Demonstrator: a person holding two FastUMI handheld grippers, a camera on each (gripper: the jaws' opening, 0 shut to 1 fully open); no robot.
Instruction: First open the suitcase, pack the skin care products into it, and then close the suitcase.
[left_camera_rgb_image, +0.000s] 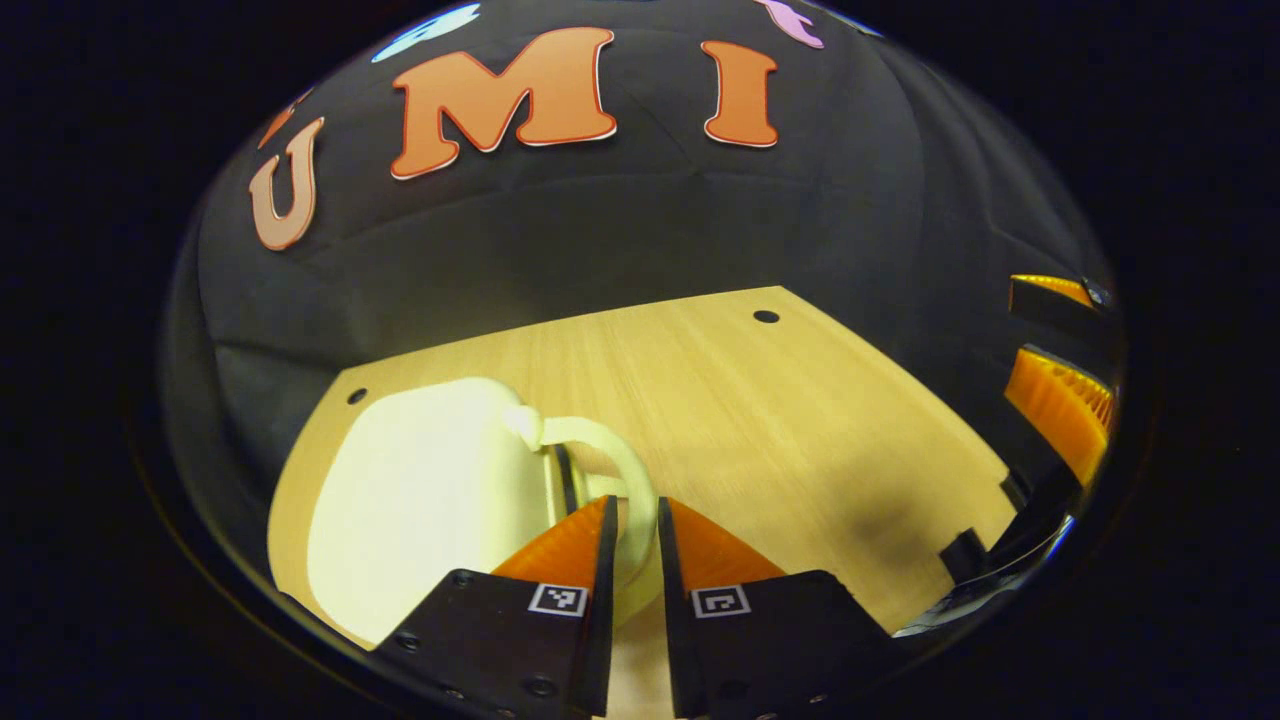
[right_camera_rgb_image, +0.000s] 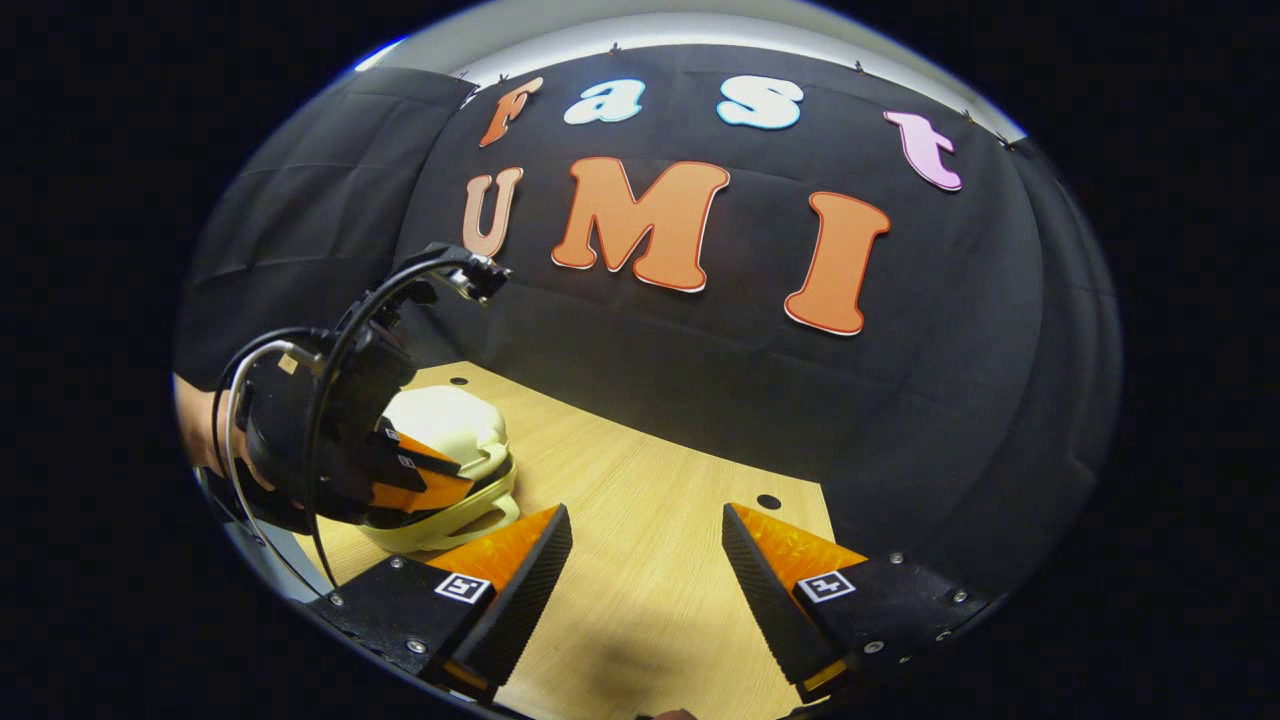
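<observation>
The left gripper (left_camera_rgb_image: 634, 545) pinched the looped handle (left_camera_rgb_image: 610, 470) of the small cream hard-shell suitcase (left_camera_rgb_image: 420, 480), probably to open it, while the right gripper (right_camera_rgb_image: 645, 560) waited with jaws spread above the pale wooden surface (right_camera_rgb_image: 640, 600).

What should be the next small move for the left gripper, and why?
Probably lift the handle gently upward. The left gripper has its fingers nearly closed around the suitcase handle, and in the right gripper view the lid looks only a little raised. The right gripper hangs open over the table.
</observation>
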